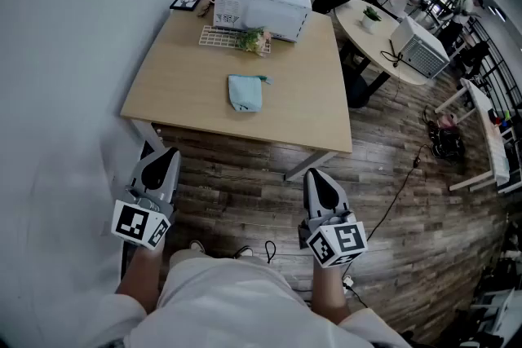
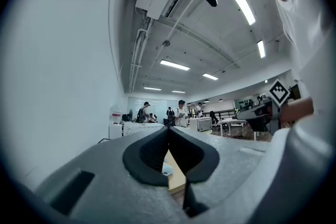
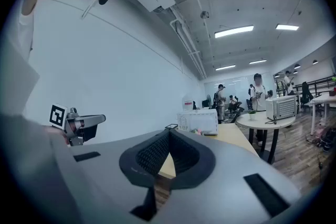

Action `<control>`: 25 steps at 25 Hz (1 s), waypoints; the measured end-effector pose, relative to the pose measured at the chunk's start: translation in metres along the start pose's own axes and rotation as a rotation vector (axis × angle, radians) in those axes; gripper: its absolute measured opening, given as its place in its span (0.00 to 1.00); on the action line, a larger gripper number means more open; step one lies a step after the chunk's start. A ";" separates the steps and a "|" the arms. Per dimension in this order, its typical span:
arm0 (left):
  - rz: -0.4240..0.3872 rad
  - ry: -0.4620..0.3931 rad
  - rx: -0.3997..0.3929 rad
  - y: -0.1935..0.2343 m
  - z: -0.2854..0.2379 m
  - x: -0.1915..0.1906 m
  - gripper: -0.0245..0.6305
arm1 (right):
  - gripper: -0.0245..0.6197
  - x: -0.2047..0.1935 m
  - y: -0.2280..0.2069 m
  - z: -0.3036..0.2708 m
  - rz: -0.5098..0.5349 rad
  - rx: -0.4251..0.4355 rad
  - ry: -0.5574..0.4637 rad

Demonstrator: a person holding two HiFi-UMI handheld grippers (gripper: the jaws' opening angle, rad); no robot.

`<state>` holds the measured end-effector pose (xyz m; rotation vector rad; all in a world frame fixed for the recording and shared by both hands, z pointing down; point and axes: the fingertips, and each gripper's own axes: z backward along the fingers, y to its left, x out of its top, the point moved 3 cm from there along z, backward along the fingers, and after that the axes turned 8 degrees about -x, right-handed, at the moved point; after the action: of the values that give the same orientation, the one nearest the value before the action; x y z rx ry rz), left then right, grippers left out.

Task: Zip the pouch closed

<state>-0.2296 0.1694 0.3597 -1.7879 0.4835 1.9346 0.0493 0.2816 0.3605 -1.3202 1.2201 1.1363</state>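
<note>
Step in hand: the approach is judged to be at its start; the pouch (image 1: 245,92) is not yet touched and its zip not yet worked.
Left gripper (image 1: 168,152): held level in front of the table's (image 1: 183,98) near edge, jaws pressed together, nothing between them.
Right gripper (image 1: 315,175): held likewise off the near edge, jaws closed tight and empty.
Where the pouch lies: flat near the middle of the tabletop, on the near side of the white box (image 1: 261,0) at the far edge, well apart from both grippers.
Long axis: seen to run from the near edge towards the far edge, slightly slanted.
Which way it points: a small tab, taken to be the zip pull, shows at the far right corner, so the zip end is judged to face the far edge.
Next move: both grippers are to be carried over the tabletop and opened, one to pin the pouch, the other to take the tab.
</note>
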 end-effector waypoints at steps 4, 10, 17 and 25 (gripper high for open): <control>-0.001 0.001 0.009 -0.006 -0.003 0.000 0.05 | 0.04 0.001 -0.006 -0.001 0.007 0.015 -0.002; -0.007 -0.007 0.034 -0.014 -0.005 0.000 0.05 | 0.04 0.000 -0.017 -0.002 0.011 0.038 -0.002; -0.020 -0.048 0.035 -0.026 -0.005 0.006 0.06 | 0.04 -0.009 -0.034 -0.003 -0.040 0.096 0.034; 0.007 -0.057 0.085 -0.034 -0.008 0.005 0.40 | 0.42 -0.009 -0.065 0.003 -0.101 0.154 0.042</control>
<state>-0.2044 0.1934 0.3554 -1.6759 0.5449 1.9342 0.1138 0.2868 0.3728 -1.2796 1.2324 0.9288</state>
